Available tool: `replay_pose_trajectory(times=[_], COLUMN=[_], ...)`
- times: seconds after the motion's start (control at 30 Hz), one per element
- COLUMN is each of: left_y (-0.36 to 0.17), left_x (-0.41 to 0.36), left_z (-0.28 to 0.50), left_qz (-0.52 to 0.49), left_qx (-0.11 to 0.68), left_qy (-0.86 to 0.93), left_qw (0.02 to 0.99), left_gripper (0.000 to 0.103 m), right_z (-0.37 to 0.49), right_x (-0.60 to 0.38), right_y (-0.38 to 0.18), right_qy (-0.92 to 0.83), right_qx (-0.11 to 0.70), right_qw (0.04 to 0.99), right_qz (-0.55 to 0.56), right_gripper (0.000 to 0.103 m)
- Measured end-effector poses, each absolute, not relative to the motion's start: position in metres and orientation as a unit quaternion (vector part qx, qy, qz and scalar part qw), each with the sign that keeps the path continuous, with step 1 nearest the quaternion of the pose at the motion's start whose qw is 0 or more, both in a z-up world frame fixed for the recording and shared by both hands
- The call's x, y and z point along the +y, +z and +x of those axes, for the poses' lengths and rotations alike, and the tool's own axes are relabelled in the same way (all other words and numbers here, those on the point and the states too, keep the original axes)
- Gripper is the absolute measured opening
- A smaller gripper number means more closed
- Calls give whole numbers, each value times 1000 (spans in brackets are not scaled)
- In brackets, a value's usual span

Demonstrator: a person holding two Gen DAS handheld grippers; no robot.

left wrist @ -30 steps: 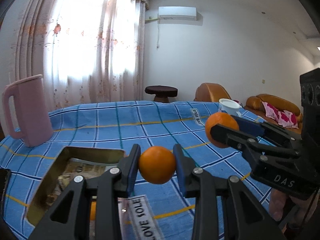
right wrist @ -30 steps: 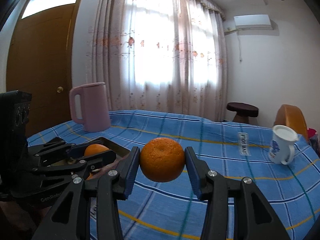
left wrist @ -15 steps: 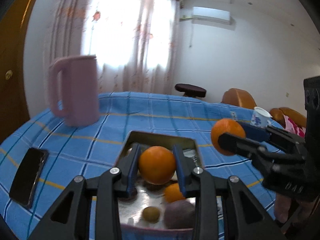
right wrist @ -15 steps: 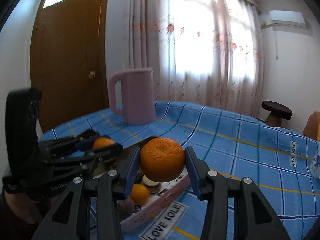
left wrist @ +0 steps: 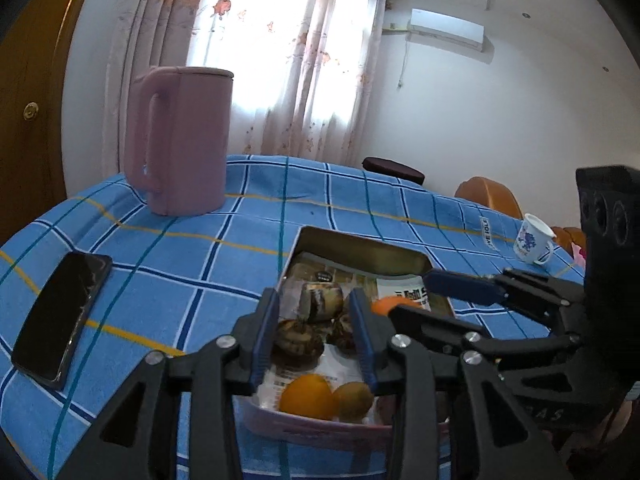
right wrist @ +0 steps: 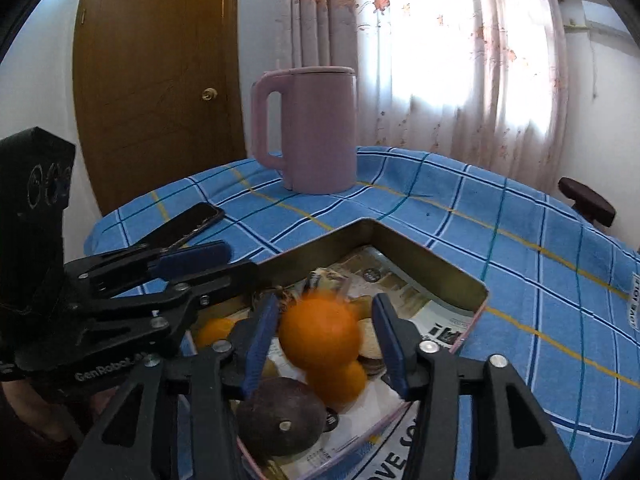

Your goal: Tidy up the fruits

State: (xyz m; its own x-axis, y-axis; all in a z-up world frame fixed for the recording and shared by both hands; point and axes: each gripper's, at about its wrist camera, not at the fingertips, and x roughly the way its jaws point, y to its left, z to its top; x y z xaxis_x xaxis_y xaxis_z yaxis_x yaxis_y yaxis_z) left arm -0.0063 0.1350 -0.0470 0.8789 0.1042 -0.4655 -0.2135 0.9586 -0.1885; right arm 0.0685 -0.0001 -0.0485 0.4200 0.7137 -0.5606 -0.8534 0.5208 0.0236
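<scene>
Released orange (right wrist: pixel 318 330) now drops between right tool (right wrist: pixel 326 344).

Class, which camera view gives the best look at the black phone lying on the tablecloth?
The left wrist view: the phone lies whole and unblocked on the tablecloth, screen up. In the right wrist view the phone is smaller, and the left gripper partly covers it.

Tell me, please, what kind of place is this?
Probably a living room in a home: a table under a blue checked tablecloth, a pink kettle before curtained windows, a wall air conditioner and an orange sofa.
</scene>
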Motion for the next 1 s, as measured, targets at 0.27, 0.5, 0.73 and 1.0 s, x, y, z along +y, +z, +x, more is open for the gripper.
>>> replay_pose_trajectory(times=[0.27,0.5,0.73,1.0], left_y=[-39,-27,-23,-21], left_x=[129,112,102,97], left_z=[-15,-18,-18,-20], left_qz=[-113,-92,-82,-76], left_qx=[213,203,202,197], left_qy=[83,74,68,68], left_qw=[967,972,974,975], left_gripper=[68,78,79,87], right_z=[68,61,51,46], right_x=[-36,-78,-96,-104], right_y=[-31,-16,-5,-4], right_qy=[439,388,380,373], right_qx=[246,217,199,196], right_qw=[858,890,899,903], right_qz=[-104,-96,-87,-81], right_gripper=[62,65,66,67])
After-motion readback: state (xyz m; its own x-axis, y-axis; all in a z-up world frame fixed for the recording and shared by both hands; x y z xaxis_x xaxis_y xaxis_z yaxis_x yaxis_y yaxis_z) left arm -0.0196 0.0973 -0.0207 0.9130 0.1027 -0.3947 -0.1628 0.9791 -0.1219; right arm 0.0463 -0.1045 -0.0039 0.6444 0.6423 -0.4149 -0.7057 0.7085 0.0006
